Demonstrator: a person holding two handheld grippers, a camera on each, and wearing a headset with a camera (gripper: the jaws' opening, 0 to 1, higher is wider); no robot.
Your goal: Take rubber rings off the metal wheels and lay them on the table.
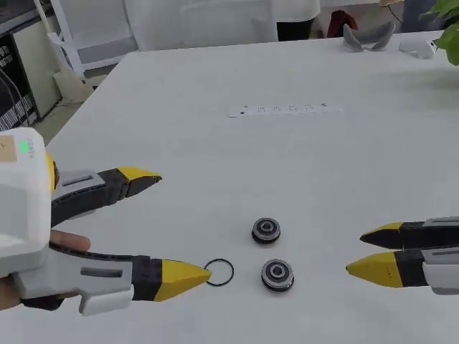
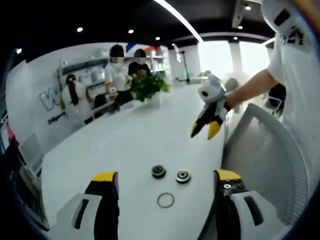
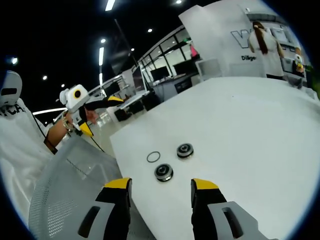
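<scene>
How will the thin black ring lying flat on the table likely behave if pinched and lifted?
The ring looks very thin, so it is probably light and floppy, likely to squash oval when pinched. It lies flat on the smooth table, so it may slide rather than lift. Flat, it should not roll.

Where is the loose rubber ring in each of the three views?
Head view: the rubber ring lies low, centre, left of the wheels.
Left gripper view: the ring lies low, centre, below the wheels.
Right gripper view: the ring lies near the middle, left of the wheels.
Shared landmark: the pair of wheels beside it.
</scene>
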